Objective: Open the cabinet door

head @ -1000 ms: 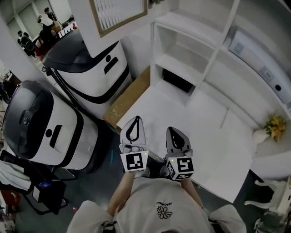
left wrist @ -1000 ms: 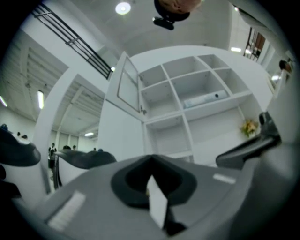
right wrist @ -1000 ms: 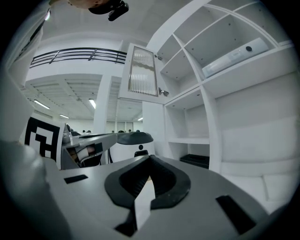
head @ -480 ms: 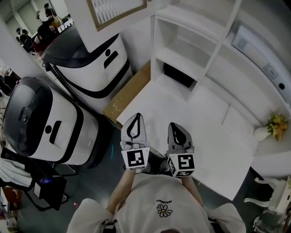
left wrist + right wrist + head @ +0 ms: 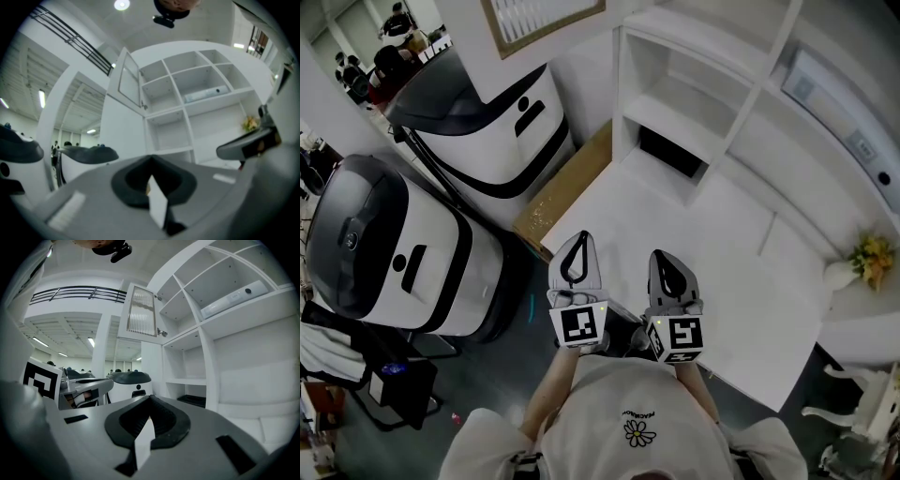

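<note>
The white shelf cabinet [image 5: 703, 103] stands beyond a white counter [image 5: 741, 272]. Its ribbed-glass door [image 5: 546, 21] hangs swung out at the upper left, and it also shows as the cabinet door [image 5: 129, 79] and the cabinet door [image 5: 140, 311] in the two gripper views. My left gripper [image 5: 576, 246] and right gripper [image 5: 667, 260] are side by side over the counter's near edge, well short of the door. Both point level toward the shelves. Each pair of jaws meets at the tip with nothing between them, as the left gripper [image 5: 151, 161] and right gripper [image 5: 150, 399] show.
Two large white-and-black machines [image 5: 384, 253] [image 5: 487, 122] stand at the left. A cardboard box [image 5: 567, 192] lies against the counter's left side. A black tray [image 5: 672, 153] lies in the lowest shelf, a white device [image 5: 811, 89] sits on a higher one, and a flower vase [image 5: 853, 267] is at the right.
</note>
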The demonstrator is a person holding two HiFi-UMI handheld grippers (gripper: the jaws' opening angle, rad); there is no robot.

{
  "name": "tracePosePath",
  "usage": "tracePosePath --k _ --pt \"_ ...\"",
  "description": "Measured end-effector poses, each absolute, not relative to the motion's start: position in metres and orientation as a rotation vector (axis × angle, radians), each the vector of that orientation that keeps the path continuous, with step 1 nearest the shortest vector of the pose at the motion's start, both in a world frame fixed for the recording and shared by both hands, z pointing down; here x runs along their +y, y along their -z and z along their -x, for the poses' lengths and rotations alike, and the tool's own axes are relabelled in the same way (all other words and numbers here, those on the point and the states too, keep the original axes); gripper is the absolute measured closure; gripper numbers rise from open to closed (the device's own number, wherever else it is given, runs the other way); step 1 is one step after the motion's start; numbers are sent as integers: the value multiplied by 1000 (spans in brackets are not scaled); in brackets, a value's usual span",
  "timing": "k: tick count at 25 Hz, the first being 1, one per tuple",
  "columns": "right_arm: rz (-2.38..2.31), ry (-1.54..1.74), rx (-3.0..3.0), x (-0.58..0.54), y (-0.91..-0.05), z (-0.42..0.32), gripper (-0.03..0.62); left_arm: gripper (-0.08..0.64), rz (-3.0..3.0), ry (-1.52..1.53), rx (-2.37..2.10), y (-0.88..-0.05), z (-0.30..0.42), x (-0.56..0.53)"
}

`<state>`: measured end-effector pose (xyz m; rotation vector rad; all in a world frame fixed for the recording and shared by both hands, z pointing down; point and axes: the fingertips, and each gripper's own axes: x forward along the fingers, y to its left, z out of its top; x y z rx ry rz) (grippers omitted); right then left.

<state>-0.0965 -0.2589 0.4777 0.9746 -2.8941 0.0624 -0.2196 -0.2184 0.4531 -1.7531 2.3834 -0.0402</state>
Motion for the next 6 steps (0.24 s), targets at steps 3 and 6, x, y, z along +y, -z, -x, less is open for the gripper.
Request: tracePosePath --k 3,6 --pt "-974 -54 -2892 -258 -479 97 593 554 1753 46 2391 -456 221 -217" --pt "-972 -51 -2890 -257 -480 98 594 554 1750 52 2402 -460 224 -214"
